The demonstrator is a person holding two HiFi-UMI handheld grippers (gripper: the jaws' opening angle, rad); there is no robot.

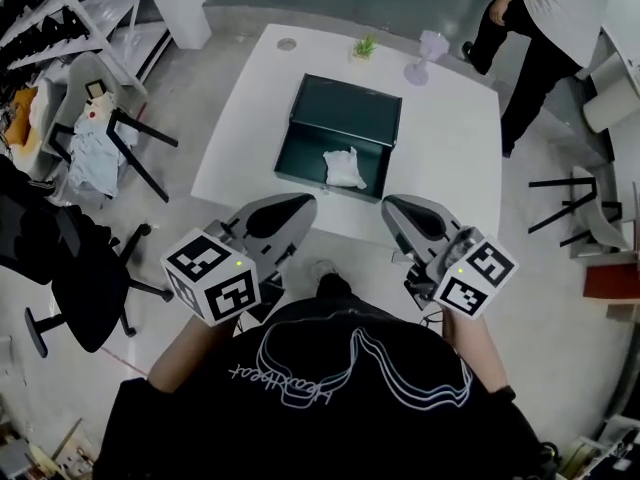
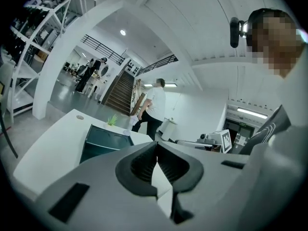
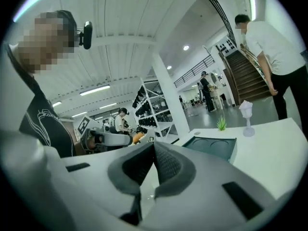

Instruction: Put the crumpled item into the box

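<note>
A white crumpled item (image 1: 345, 167) lies inside the open dark green box (image 1: 340, 118) on the white table (image 1: 450, 158). The box's raised lid shows as a green panel in the left gripper view (image 2: 103, 141) and in the right gripper view (image 3: 214, 146). Both grippers are held close to the person's chest, short of the table's near edge. My left gripper (image 1: 300, 205) has its jaws together with nothing in them (image 2: 156, 150). My right gripper (image 1: 392, 206) is likewise shut and empty (image 3: 153, 148).
A small green plant (image 1: 365, 46) and a pale goblet-shaped object (image 1: 428, 53) stand at the table's far edge. A person (image 1: 545, 28) stands past the far right corner. Black chairs (image 1: 90, 268) and a cluttered chair (image 1: 95, 133) stand left; another chair (image 1: 585, 203) is right.
</note>
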